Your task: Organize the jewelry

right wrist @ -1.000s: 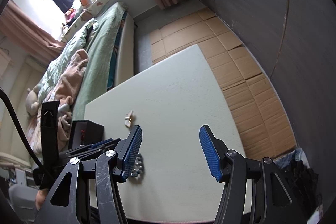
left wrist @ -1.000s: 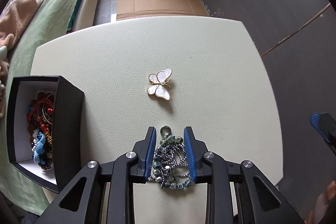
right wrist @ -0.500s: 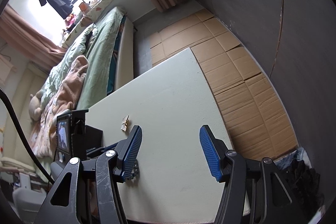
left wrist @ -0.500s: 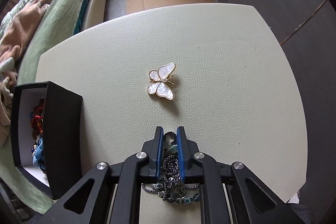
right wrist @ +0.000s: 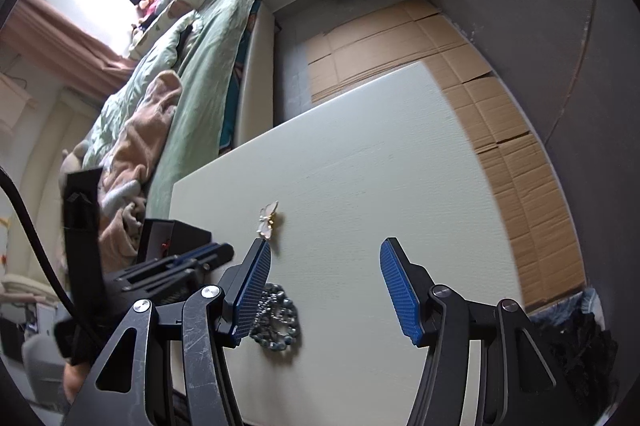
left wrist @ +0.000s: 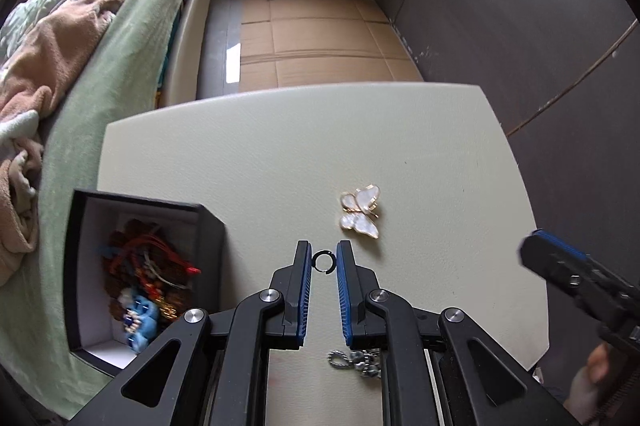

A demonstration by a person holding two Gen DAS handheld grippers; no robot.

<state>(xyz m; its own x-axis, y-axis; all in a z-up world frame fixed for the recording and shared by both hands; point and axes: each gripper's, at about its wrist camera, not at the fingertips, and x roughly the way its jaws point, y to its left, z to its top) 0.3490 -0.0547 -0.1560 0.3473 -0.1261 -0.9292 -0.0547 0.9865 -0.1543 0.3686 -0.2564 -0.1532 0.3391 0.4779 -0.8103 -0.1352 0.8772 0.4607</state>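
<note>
My left gripper (left wrist: 323, 262) is shut on a small dark ring (left wrist: 322, 261), pinched between its blue pads and held above the pale table (left wrist: 280, 162). A beaded grey-green bracelet (left wrist: 356, 360) lies on the table beneath the left gripper; it also shows in the right wrist view (right wrist: 278, 318). A white and gold butterfly brooch (left wrist: 360, 212) lies ahead, also in the right wrist view (right wrist: 268, 224). A black jewelry box (left wrist: 132, 274) holds several pieces at the left. My right gripper (right wrist: 326, 286) is open and empty over the table.
A bed with green bedding (left wrist: 120, 38) and a tan blanket (left wrist: 52, 66) runs along the table's left side. Cardboard sheets (left wrist: 320, 38) cover the floor beyond the table. A dark wall (left wrist: 520, 26) stands to the right. The right gripper's blue finger (left wrist: 556, 254) shows at the right.
My left gripper has lifted and drawn back with only the ring in its pads. The bracelet has stayed on the table. The right gripper has come closer to the left one.
</note>
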